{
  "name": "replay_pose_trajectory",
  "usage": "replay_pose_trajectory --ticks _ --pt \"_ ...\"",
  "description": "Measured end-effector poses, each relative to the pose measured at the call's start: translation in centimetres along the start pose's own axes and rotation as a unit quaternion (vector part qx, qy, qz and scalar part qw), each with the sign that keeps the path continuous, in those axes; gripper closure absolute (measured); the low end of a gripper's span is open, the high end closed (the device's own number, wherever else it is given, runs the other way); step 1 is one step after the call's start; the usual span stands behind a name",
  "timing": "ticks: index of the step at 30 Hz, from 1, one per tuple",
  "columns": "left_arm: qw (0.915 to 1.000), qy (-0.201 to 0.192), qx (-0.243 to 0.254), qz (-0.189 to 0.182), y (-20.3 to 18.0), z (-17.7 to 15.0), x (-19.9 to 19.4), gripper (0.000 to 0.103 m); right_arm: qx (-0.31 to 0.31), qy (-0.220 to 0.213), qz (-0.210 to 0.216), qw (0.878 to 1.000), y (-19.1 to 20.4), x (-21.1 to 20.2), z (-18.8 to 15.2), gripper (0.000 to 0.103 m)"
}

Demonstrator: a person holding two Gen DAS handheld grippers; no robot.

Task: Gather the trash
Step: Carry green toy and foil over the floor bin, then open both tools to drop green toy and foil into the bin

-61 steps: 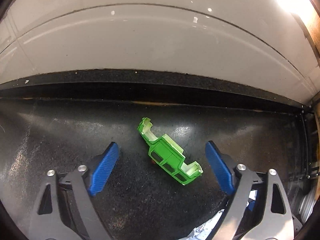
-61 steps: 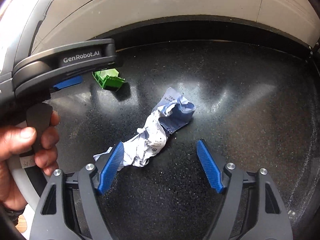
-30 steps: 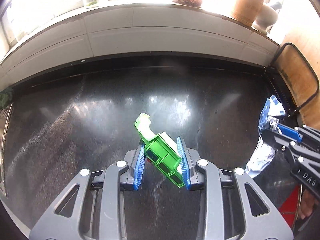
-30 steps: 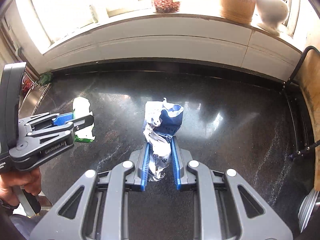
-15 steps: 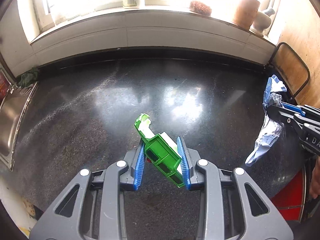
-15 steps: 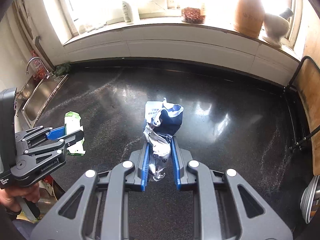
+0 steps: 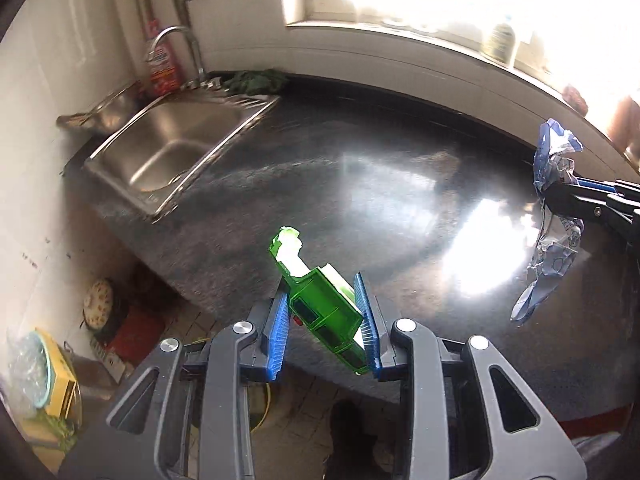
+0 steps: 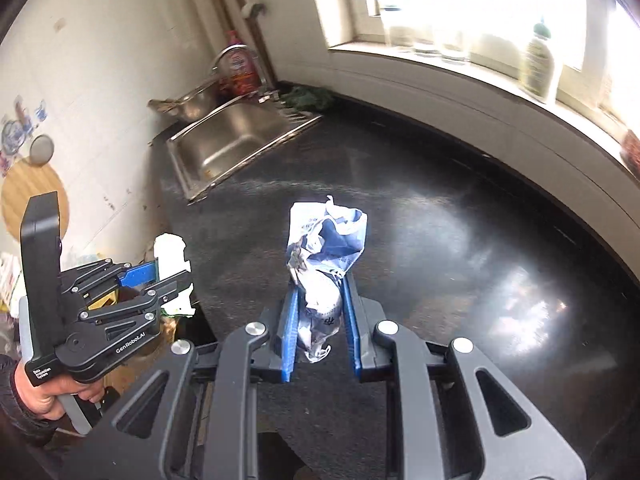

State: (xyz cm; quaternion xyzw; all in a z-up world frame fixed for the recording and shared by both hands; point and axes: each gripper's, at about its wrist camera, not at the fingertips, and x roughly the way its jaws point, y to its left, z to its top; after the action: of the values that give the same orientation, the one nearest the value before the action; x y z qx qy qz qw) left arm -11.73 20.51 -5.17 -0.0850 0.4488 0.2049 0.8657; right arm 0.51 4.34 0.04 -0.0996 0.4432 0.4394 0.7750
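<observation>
My left gripper (image 7: 324,328) is clamped on the green plastic piece (image 7: 320,304), blue pads (image 7: 279,332) pressing both sides, the piece tilted with its pale end poking up toward frame centre. In the right wrist view my right gripper (image 8: 320,320) is pinched narrow on the crumpled blue-and-white wrapper (image 8: 324,252), which stands up out of the jaws. Both bits of trash are in the air, clear of the black counter (image 7: 400,184).

The left gripper now sits over the counter's front edge; below it, at lower centre, I see floor tiles (image 7: 296,396), and at lower left a red object (image 7: 136,332) and a yellow box (image 7: 60,380). The right gripper shows at the right edge of the left view, wrapper dangling well apart from the green piece. The steel sink (image 7: 168,148) fills the upper left, faucet (image 7: 180,40) and a red-labelled bottle (image 7: 162,64) behind it, a dark green cloth (image 7: 256,80) at its far corner. The window sill (image 8: 480,64) with a bottle (image 8: 538,64) curves across the upper right.

Half a second ago both views faced the window wall squarely; now they've swung left and pulled back, bringing sink and floor into frame. Grips unchanged.
</observation>
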Motion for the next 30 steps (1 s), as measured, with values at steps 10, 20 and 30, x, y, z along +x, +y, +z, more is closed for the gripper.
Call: replay_pose_trajectory --ticks 10,20,30 --pt "0.9748 0.053 -0.19 0.105 15.4 -11.0 0.3 0.072 -0.167 0.11 0.163 0.966 17.7 12.6 1.0 0.082" --pt "0.9587 0.059 -0.261 0.097 21.5 -18.7 6.7 0.072 -0.262 0.201 0.19 0.925 28.4 25.3 -2.9 0.082" --pt "0.9625 0.066 -0.253 0.071 23.4 -21.5 13.6 0.072 -0.322 0.224 0.161 0.906 31.1 33.6 -5.5 0.082"
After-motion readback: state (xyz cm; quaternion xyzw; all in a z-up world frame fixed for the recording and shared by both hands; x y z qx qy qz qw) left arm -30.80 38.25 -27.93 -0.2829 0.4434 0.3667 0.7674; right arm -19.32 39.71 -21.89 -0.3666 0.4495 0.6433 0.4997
